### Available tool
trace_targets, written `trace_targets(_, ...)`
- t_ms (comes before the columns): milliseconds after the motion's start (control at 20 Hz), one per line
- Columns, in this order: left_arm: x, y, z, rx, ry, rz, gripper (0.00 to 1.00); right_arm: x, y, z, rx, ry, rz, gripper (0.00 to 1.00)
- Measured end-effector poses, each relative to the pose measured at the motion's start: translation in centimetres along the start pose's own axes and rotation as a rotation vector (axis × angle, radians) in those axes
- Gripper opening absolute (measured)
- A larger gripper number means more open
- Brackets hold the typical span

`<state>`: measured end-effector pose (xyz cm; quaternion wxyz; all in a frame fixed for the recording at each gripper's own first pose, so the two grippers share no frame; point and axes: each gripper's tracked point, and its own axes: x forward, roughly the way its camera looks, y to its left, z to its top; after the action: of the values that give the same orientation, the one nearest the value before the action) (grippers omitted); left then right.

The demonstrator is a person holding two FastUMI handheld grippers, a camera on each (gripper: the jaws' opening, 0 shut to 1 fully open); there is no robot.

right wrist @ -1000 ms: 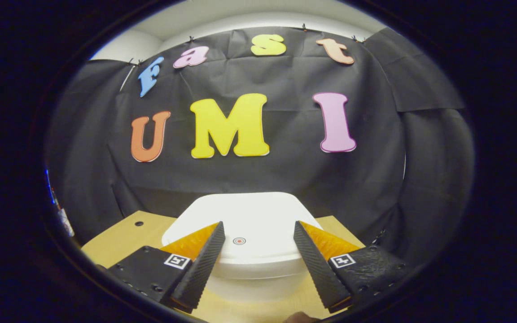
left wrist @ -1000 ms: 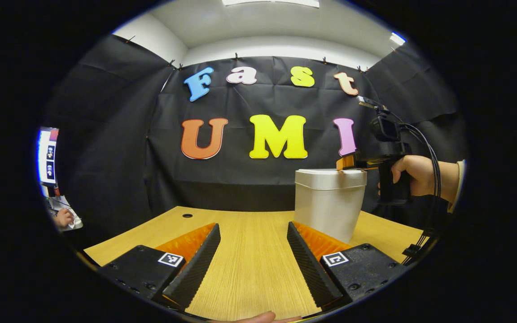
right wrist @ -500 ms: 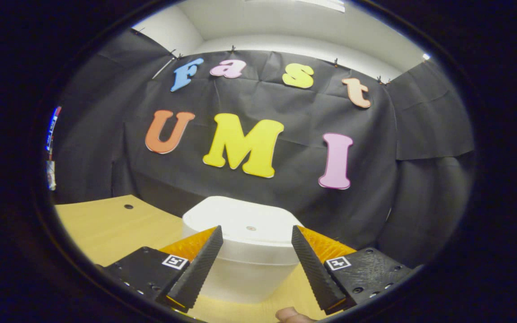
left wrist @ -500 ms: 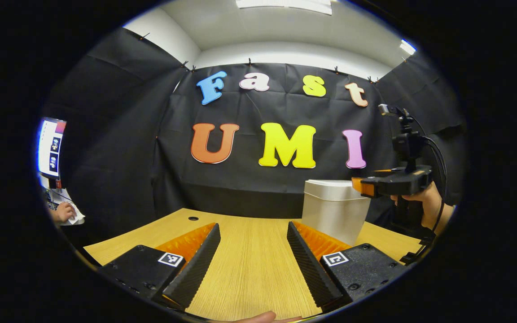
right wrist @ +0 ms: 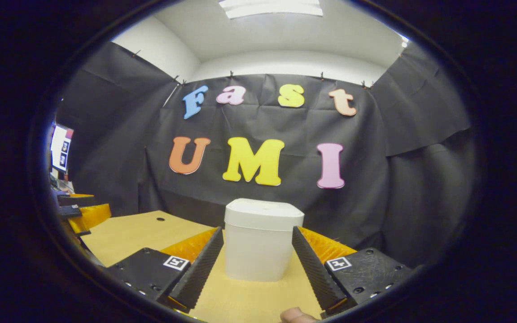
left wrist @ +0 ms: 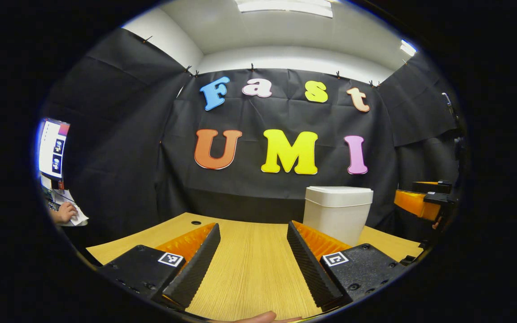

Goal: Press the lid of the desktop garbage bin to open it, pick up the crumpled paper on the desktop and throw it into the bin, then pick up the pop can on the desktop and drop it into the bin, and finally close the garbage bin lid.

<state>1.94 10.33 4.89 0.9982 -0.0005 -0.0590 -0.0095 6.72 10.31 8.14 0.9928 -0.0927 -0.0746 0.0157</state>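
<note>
The desk (left wrist: pixel 249 260) is pale wood with a fine lengthwise grain and a small dark round hole (left wrist: pixel 195 222) near its far left edge; black cloth hangs behind it under a white ceiling with a strip light (right wrist: pixel 271 7).

The white garbage bin (right wrist: pixel 258 244) stands upright on the desk with its lid (right wrist: pixel 264 213) closed and flat. In the right gripper view it sits at lower centre, seen between the fingers of the right hand-held gripper (right wrist: pixel 256 260), which are spread wide and touch nothing. In the left gripper view the bin (left wrist: pixel 337 217) is at lower right, beyond the right finger of the left hand-held gripper (left wrist: pixel 253 262), whose fingers likewise stand apart over bare desk.

The left gripper view shows the right hand-held gripper at the far right edge, level with the bin and apart from it, and a lit screen (left wrist: pixel 53 149) with a person's hand (left wrist: pixel 64 211) below it at far left. The right gripper view shows the left hand-held gripper at its far left edge.

A fingertip (right wrist: pixel 295 315) shows at the bottom of the right gripper view.
</note>
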Motion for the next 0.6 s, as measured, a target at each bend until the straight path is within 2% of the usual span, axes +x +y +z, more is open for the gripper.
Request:
trace_targets(50,-0.1,-0.5,0.0,0.01,0.006,-0.006,0.96,-1.3,-1.3,0.0,-0.021,-0.013,-0.036,0.96)
trace_targets(100,-0.3,-1.0,-0.3,0.019,0.016,-0.014,0.96,-2.4,-1.6,-0.1,-0.026,-0.017,-0.04,0.96)
trace_targets(300,-0.5,-3.1,-0.2,0.05,0.016,-0.04,0.96,-4.4,-1.6,-2.6,-0.003,0.019,-0.001,0.95)
trace_targets(450,-0.7,-5.0,-0.8,0.065,0.026,-0.075,0.96,-4.6,-2.0,-3.7,0.034,0.037,0.016,0.95)
trace_targets(600,-0.3,-6.2,-1.5,0.092,0.041,-0.101,0.96,-4.6,-2.2,-4.4,0.019,0.043,0.025,0.97)
